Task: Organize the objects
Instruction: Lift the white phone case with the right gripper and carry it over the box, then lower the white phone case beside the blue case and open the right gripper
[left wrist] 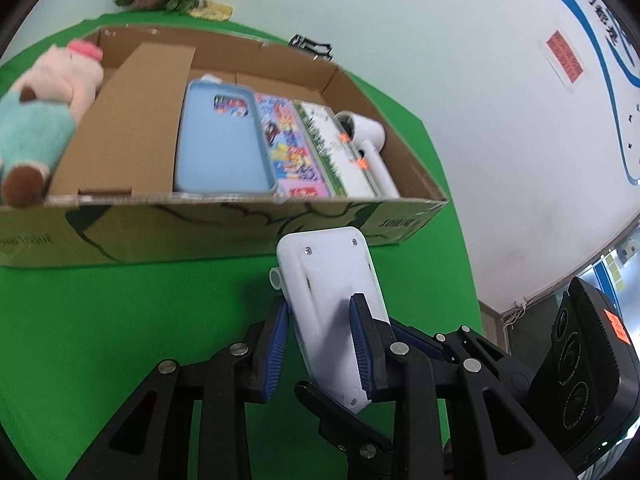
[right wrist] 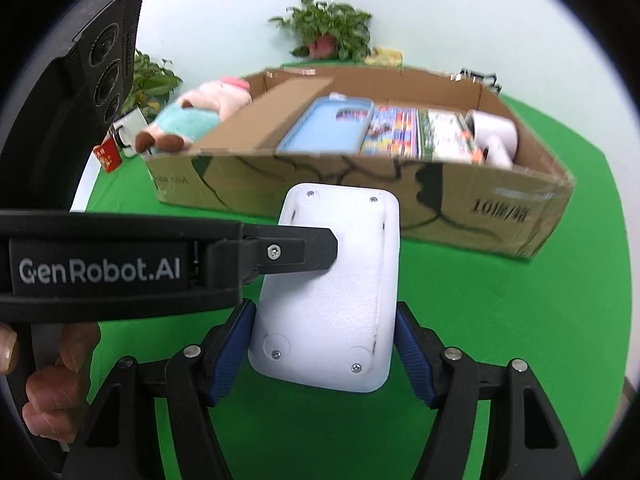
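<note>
White plastic device (left wrist: 332, 304) is being clamped by the left gripper (left wrist: 320, 344) before a cardboard box (left wrist: 224, 224). Right gripper (right wrist: 324, 356) is bracketing it; whether its pads are touching cannot be told.

Pale wall (right wrist: 224, 4), green tablecloth (right wrist: 500, 304), potted plant (right wrist: 328, 32)

my left gripper (left wrist: 322, 344) is black with ribbed blue pads (left wrist: 276, 354), silver screws, white "genrobot.ai" lettering; bare fingers (right wrist: 48, 384).
</note>
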Tool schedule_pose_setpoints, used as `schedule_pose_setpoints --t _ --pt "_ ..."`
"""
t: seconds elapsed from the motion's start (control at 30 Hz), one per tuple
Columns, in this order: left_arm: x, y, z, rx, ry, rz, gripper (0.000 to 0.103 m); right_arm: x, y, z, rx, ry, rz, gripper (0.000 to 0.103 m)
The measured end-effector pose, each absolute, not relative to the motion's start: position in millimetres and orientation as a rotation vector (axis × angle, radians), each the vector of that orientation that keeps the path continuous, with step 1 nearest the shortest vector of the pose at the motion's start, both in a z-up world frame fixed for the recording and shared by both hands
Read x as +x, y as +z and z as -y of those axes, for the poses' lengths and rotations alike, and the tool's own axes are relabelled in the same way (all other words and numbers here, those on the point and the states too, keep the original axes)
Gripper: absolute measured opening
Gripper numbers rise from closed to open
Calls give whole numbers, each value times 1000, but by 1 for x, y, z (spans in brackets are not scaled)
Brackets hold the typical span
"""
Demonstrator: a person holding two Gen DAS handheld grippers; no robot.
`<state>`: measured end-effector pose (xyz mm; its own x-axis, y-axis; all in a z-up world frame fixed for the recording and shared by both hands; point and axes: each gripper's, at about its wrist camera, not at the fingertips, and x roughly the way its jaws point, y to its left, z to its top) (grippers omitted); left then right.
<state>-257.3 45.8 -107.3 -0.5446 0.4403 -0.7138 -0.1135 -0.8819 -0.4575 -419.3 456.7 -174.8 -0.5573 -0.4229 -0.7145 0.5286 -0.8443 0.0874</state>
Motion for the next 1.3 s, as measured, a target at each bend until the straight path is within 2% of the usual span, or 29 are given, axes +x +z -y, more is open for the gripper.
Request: schedule_pose_setpoints --t 0.33,0.77,1.0,1.3 --pt "-258 -54 -53 -1116 2546 416 28 -420 -134 -461 862 -2450 -172 68" --pt "-294 -11 -46 -1008 2606 388 28 -459 -100 -452 791 -2477 -177 68" --pt "-358 -12 -32 -1072 2545 448 28 -510 -93 -446 907 -2435 -109 68" --pt "-438 -56 -19 -1238 2411 563 27 -571 -115 -442 1132 -2386 -87 68"
